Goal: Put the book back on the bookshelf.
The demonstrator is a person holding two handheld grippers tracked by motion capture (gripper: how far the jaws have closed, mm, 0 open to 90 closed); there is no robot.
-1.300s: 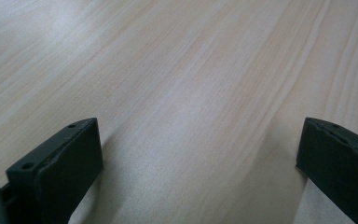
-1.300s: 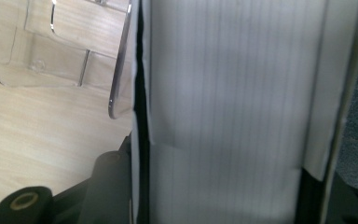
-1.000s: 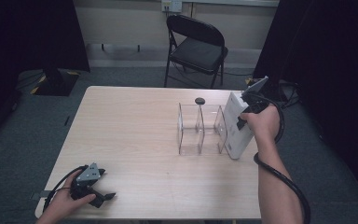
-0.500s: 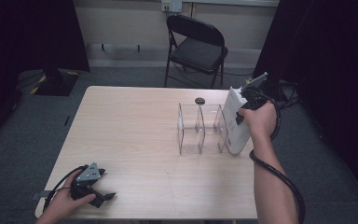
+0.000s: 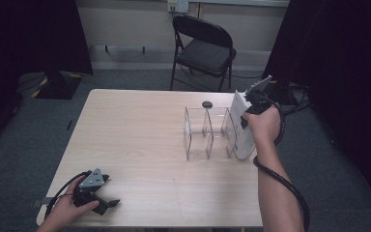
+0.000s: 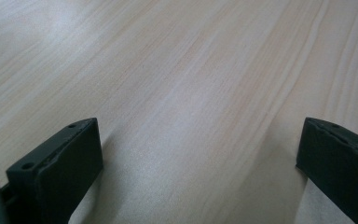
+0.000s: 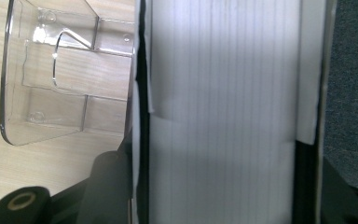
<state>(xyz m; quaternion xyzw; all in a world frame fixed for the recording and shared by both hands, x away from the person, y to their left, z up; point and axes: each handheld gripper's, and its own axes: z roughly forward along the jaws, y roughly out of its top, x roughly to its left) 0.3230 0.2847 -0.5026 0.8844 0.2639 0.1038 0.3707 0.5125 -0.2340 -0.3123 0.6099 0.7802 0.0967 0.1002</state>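
Observation:
A thick white book (image 5: 241,129) stands upright on its edge at the right end of a clear acrylic divider rack (image 5: 204,131). My right gripper (image 5: 249,102) is shut on the book's top, with the hand wrapped around it. In the right gripper view the white book (image 7: 223,112) fills the space between the jaws of the right gripper (image 7: 221,189), and the clear rack (image 7: 51,79) lies just left of it. Whether the book sits inside the last slot or against it I cannot tell. My left gripper (image 5: 107,203) rests open on the table's near left corner; in its own view the left gripper (image 6: 200,163) holds nothing.
A small black disc (image 5: 206,104) lies on the wooden table (image 5: 125,135) behind the rack. A black folding chair (image 5: 204,46) stands beyond the far edge. The table's right edge is close to the book. Dark curtains hang at both sides.
The right hand has brought the book a little left and more upright, closer against the rack. The left gripper has stayed where it was.

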